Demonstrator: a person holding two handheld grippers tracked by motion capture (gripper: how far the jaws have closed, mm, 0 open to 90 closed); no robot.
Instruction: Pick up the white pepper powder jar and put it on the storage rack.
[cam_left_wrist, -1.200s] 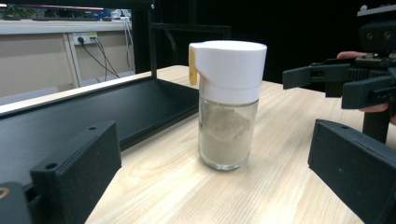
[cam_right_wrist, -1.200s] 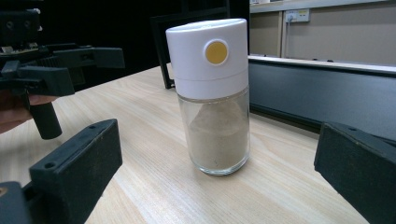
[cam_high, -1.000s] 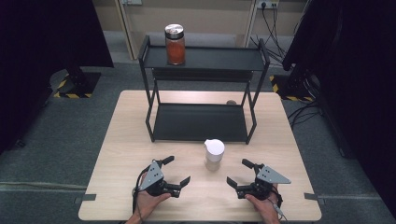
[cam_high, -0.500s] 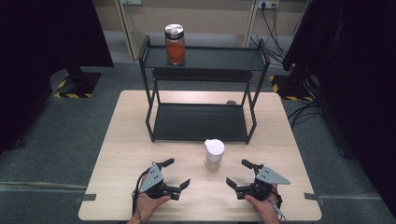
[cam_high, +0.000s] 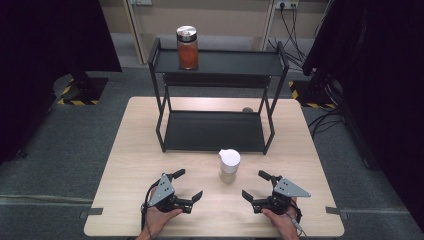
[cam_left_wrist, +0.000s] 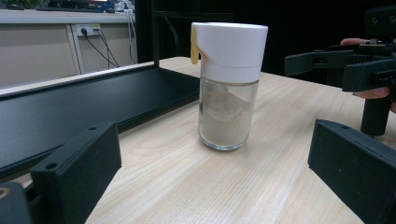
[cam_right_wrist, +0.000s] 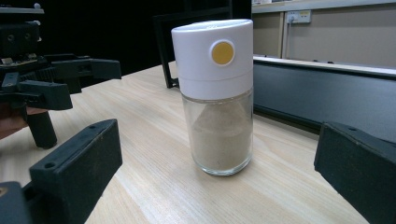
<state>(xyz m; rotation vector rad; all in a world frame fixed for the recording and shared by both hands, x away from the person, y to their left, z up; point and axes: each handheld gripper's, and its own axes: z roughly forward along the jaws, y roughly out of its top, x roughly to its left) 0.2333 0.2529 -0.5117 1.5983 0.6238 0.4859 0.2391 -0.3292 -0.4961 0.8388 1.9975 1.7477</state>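
Observation:
A glass shaker jar with a white cap (cam_high: 229, 165) (cam_left_wrist: 228, 86) (cam_right_wrist: 217, 95) stands upright on the wooden table (cam_high: 135, 150), holding pale powder. It has a yellow button on the cap. My left gripper (cam_high: 188, 184) (cam_left_wrist: 212, 186) rests open on the table to the jar's left, jaws pointing at it. To the jar's right my right gripper (cam_high: 256, 185) (cam_right_wrist: 219, 186) is open too, also aimed at it. Neither touches the jar. An orange-filled jar with a metal lid (cam_high: 187, 47) stands on the top shelf of the black rack (cam_high: 215, 132).
The black two-tier metal rack stands at the table's far middle, its lower tray bare. Dark curtains, cables and stands with striped bases surround the table. Bare tabletop lies left and right of the rack.

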